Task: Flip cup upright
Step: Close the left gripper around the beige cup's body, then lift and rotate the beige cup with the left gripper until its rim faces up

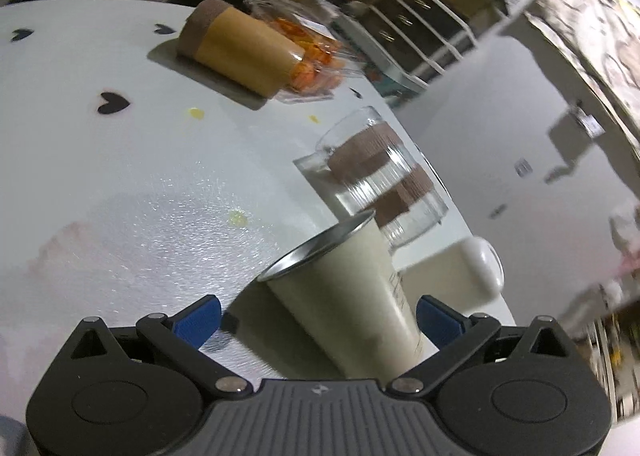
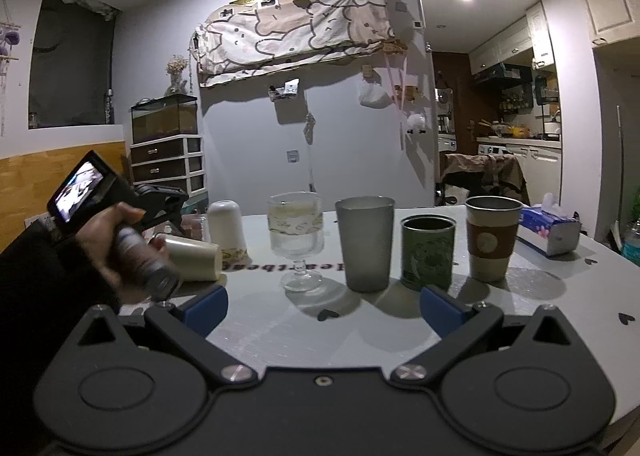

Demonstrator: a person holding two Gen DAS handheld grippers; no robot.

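Wide-open left gripper [image 1: 318, 320] around tilted cup [image 1: 352, 296].

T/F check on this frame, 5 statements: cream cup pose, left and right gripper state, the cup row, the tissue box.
1. The cream cup stands upright on the table. False: it is tilted on its side between the left gripper fingers.
2. The left gripper is fully shut on the cup. False: its blue fingers are spread wide, and a gap shows between that one and the cup.
3. The right gripper is open and holds nothing. True.
4. In the right wrist view, the stemmed glass stands to the left of the grey tumbler. True.
5. The tissue box sits between the green can and the sleeved cup. False: it is to the right of the sleeved cup.
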